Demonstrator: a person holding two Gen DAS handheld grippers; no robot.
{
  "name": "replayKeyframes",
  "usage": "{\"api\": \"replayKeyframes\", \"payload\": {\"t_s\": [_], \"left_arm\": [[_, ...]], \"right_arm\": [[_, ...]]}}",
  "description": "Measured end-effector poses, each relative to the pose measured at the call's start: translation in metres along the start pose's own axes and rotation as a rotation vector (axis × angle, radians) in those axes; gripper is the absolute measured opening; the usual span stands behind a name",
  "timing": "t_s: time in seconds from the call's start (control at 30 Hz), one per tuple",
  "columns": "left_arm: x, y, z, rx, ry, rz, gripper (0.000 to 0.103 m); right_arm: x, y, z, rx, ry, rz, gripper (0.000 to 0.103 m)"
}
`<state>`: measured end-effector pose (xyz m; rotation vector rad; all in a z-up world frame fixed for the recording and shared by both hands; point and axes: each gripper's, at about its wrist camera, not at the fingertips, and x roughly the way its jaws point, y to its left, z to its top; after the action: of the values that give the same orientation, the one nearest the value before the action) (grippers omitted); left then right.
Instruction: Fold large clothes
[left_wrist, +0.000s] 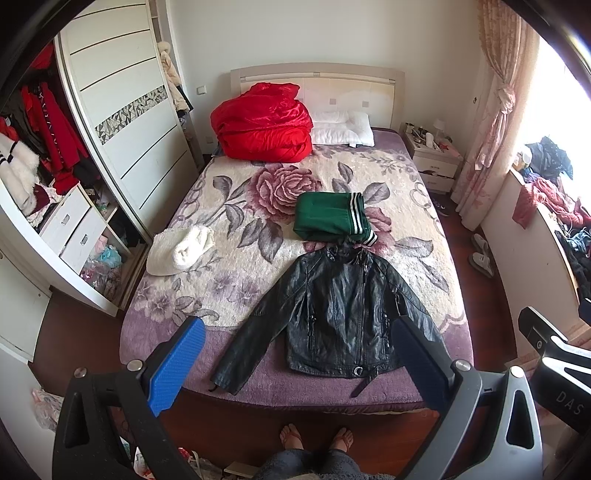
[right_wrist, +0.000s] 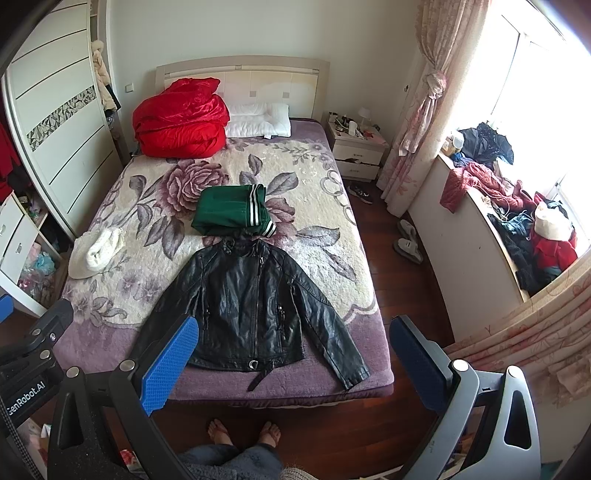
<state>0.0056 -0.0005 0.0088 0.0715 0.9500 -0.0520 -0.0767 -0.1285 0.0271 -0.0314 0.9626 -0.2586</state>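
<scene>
A black leather jacket (left_wrist: 340, 317) (right_wrist: 255, 306) lies flat, front up and zipped, at the foot of the bed, both sleeves spread outward. Just beyond its collar sits a folded green garment (left_wrist: 328, 218) (right_wrist: 232, 214) with white stripes. My left gripper (left_wrist: 299, 354) is open, held high above the bed's foot edge, blue pads wide apart and empty. My right gripper (right_wrist: 295, 350) is open too, hovering at the same height, nothing between its fingers. Both are well clear of the jacket.
The bed (left_wrist: 184, 339) carries a flowered blanket, a red duvet bundle (left_wrist: 262, 125), a white pillow (left_wrist: 343, 129) and a white fluffy garment (left_wrist: 181, 251). An open wardrobe (left_wrist: 122, 122) stands left. Nightstand (right_wrist: 356, 147), slippers (right_wrist: 408, 243) and a cluttered window ledge (right_wrist: 517, 221) are right. A person's bare feet (right_wrist: 240, 432) stand on the wood floor.
</scene>
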Motion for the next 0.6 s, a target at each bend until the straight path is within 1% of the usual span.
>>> {"api": "replayKeyframes", "payload": {"t_s": [0.17,0.23,0.37,0.5,0.6], "left_arm": [[-0.001,0.000,0.002,-0.001,0.000,-0.001,0.103],[-0.004,-0.004,0.012,-0.001,-0.002,0.000,0.103],[-0.006,-0.003,0.017,-0.001,-0.001,-0.002,0.103],[-0.009,-0.004,0.024,-0.002,-0.003,-0.003,0.103],[-0.011,-0.008,0.026,-0.002,-0.005,-0.002,0.103]], "right_arm": [[0.001,-0.001,-0.002,0.002,-0.001,0.001,0.103],[-0.001,0.000,0.000,0.000,-0.001,0.001,0.103],[0.000,-0.002,-0.004,0.003,-0.003,0.002,0.103],[-0.001,0.006,0.007,0.002,-0.005,0.002,0.103],[-0.002,0.004,0.007,0.007,-0.004,0.008,0.103]]}}
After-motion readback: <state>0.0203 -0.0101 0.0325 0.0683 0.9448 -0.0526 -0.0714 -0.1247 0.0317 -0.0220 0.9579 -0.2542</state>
